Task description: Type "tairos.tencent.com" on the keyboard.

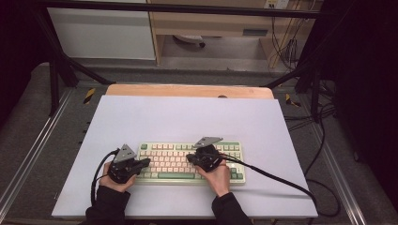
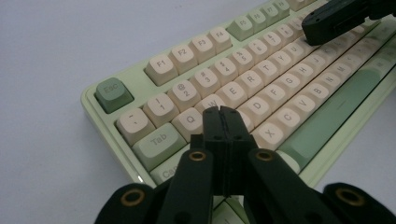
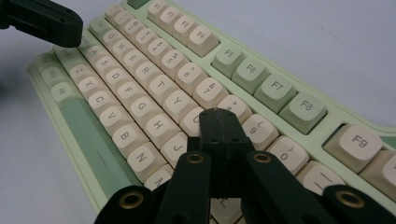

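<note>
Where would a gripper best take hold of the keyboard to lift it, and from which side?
Judging by shape, the keyboard is best gripped at its thin left short edge, coming from the left: the case rim there is low, bare and overhangs no keys. Both jaws stand closed now.

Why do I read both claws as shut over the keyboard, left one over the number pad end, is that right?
Not quite: the left claw is shut over the Esc/Tab end of the keyboard, near W, as the left gripper view shows. The right claw is shut too, mid-board.
</note>
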Motion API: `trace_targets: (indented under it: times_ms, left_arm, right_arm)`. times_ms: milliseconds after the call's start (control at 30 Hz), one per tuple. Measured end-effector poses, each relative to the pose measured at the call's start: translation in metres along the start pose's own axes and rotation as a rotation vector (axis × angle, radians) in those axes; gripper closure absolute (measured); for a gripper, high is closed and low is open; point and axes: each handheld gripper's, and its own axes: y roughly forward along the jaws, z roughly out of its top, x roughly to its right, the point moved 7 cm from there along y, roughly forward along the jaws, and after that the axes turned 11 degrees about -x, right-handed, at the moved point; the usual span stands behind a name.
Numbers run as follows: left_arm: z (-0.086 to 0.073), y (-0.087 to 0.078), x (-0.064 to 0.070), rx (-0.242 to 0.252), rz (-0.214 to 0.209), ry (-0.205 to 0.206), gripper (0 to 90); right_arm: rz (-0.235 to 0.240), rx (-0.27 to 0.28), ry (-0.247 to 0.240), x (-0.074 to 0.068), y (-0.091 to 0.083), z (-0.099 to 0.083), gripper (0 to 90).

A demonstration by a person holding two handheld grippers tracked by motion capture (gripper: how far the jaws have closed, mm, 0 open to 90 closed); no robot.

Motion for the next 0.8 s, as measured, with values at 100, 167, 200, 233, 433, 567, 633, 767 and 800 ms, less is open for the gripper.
trace_targets:
  times_ms: [100, 167, 200, 233, 433, 567, 633, 767, 800]
  left_arm:
    - [0.000, 0.000, 0.000, 0.001, 0.000, 0.002, 90.0]
    - [0.000, 0.000, 0.000, 0.001, 0.001, 0.001, 90.0]
    - [0.000, 0.000, 0.000, 0.000, 0.001, 0.002, 90.0]
    - [0.000, 0.000, 0.000, 0.001, 0.001, 0.001, 90.0]
    - [0.000, -0.001, 0.000, 0.002, 0.000, 0.002, 90.0]
    - [0.000, -0.001, 0.000, 0.006, 0.001, 0.000, 90.0]
    - [0.001, -0.002, 0.000, 0.006, 0.001, 0.000, 90.0]
    - [0.001, -0.002, 0.000, 0.006, 0.001, 0.000, 90.0]
    - [0.001, -0.002, 0.000, 0.006, 0.001, 0.000, 90.0]
  right_arm:
    - [0.001, 0.001, 0.002, 0.000, 0.000, 0.000, 90.0]
    - [-0.001, -0.001, 0.002, 0.000, 0.001, 0.000, 90.0]
    - [-0.001, -0.004, 0.004, 0.000, 0.001, 0.000, 90.0]
    - [-0.005, -0.010, 0.000, 0.000, 0.001, -0.001, 90.0]
    - [-0.014, -0.004, -0.005, 0.000, 0.000, -0.001, 90.0]
    - [-0.012, 0.004, -0.013, 0.000, -0.006, 0.001, 90.0]
    - [-0.007, 0.005, -0.012, -0.001, -0.010, 0.001, 90.0]
    - [-0.005, -0.001, -0.017, -0.001, -0.017, 0.000, 90.0]
    - [-0.007, -0.005, -0.020, -0.001, -0.019, 0.000, 90.0]
